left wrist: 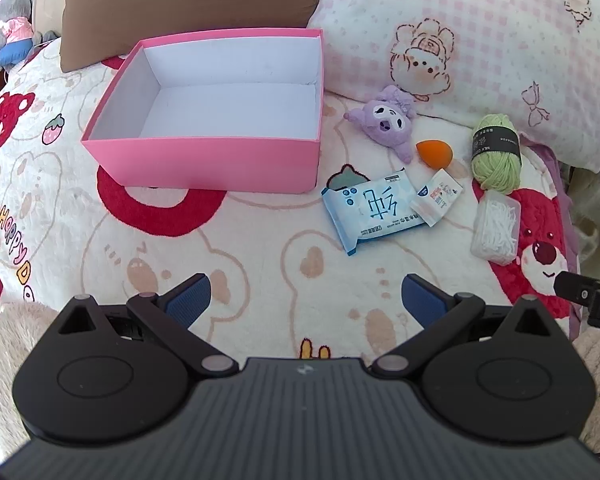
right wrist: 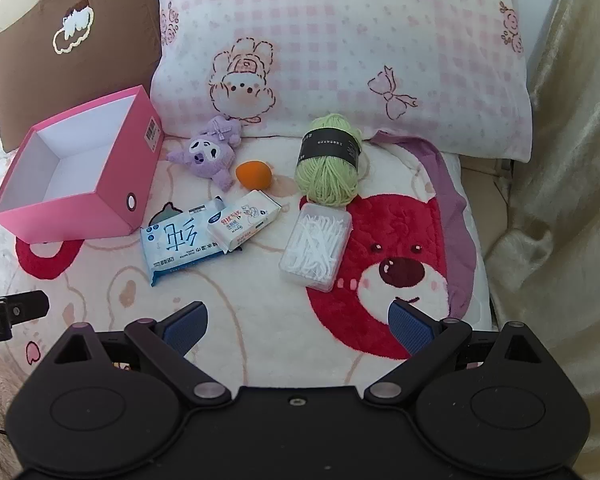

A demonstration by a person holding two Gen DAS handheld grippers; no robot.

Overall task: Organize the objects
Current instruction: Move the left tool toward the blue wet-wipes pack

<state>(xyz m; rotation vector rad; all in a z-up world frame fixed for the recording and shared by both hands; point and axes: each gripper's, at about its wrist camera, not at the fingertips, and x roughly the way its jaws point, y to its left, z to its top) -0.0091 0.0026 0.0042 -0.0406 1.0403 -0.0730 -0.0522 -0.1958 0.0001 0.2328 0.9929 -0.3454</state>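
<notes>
The blanket (left wrist: 228, 248) bears the letters "HAPPY D" (left wrist: 15, 245) in coloured outline at the left edge of the left wrist view. The blue wet-wipes pack (left wrist: 374, 210) shows one large Chinese character, upside down; its small print is too fine to read. The pink box (right wrist: 112, 184) carries a barcode sticker (right wrist: 153, 133), digits illegible. The yarn band (right wrist: 329, 145) and the small tissue packet (right wrist: 244, 220) have unreadable print.

bed: cream bear-print blanket (right wrist: 260, 312) | head end: brown cushion (right wrist: 80, 60), pink checked pillow (right wrist: 340, 40) | right: pale gold curtain (right wrist: 572, 160) | far left: plush toys (left wrist: 8, 20) | light: bright, even
</notes>
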